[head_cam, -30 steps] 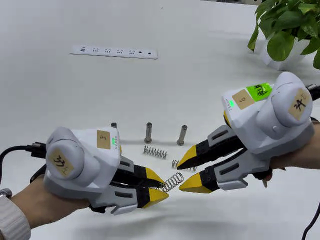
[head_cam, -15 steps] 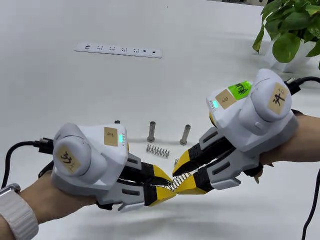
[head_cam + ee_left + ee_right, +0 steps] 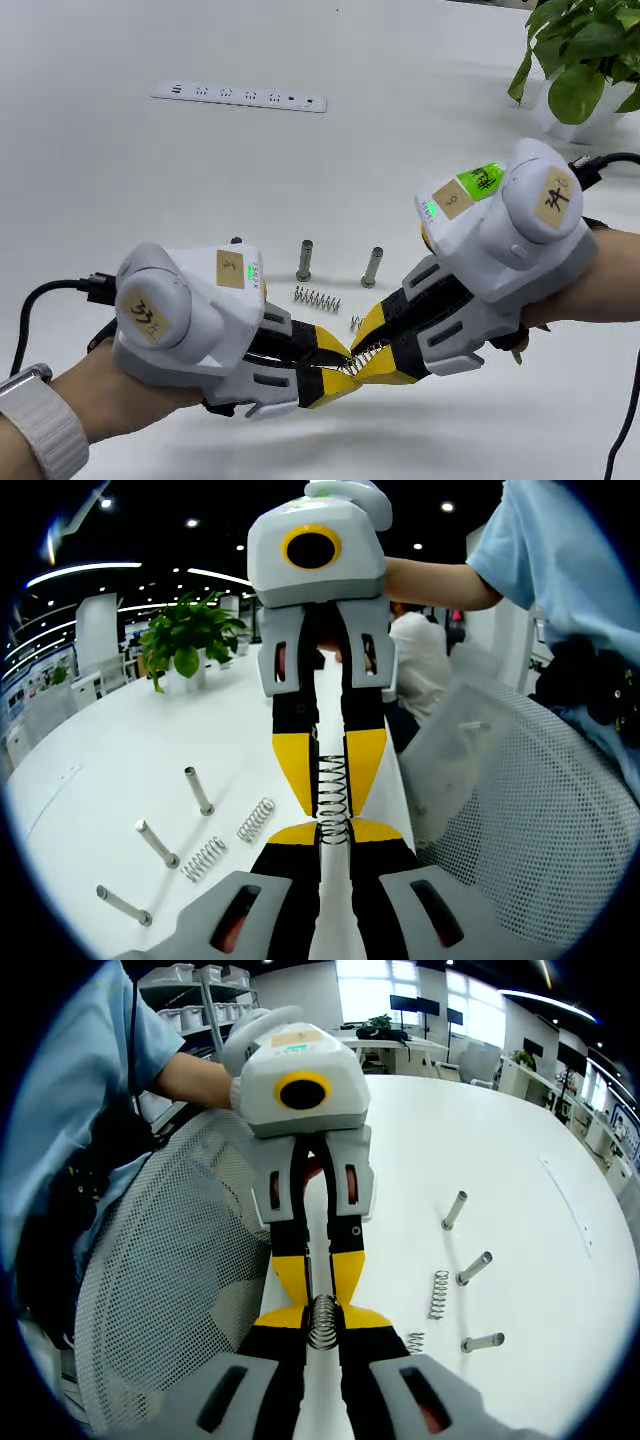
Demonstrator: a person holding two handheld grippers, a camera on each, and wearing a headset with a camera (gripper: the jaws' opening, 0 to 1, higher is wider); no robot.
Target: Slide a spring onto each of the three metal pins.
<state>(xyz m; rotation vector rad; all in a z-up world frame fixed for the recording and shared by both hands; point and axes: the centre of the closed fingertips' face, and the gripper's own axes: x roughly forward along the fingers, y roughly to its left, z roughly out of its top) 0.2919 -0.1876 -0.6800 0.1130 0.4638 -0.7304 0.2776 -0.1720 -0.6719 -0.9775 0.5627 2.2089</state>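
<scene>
Where the two grippers meet tip to tip just above the table point(image 3: 120, 180), a spring point(image 3: 357, 359) bridges them. The left gripper point(image 3: 342, 368), low on the left in the head view, has its jaws pinched almost together on one end of the spring. In the left gripper view that end sits right between its yellow tips, and the coils run straight out along the line of the jaws. The right gripper point(image 3: 366, 350) comes in from the opposite side, pointing back at the left one. Its jaws are narrowed to the spring's width and lie along both sides of the coils, touching them. So the spring's free length sits inside the right jaws while its other end is clamped in the left ones. In the right gripper view the spring is seen nearly end-on, a ring of coils wedged between that gripper's yellow tips, with the left gripper's tips just beyond.

Just past the tips two loose springs point(image 3: 317, 298) lie flat on the table, one in the open, the other partly hidden by the right gripper's upper jaw. Behind them the pins point(image 3: 305, 260) stand upright in a row, and the left gripper view shows all three bare. In the head view the third pin point(image 3: 236, 241) peeks over the left gripper's body. Farther back a white power strip point(image 3: 240, 96) lies on the table, and a plant point(image 3: 585, 50) sits at the far right corner.
</scene>
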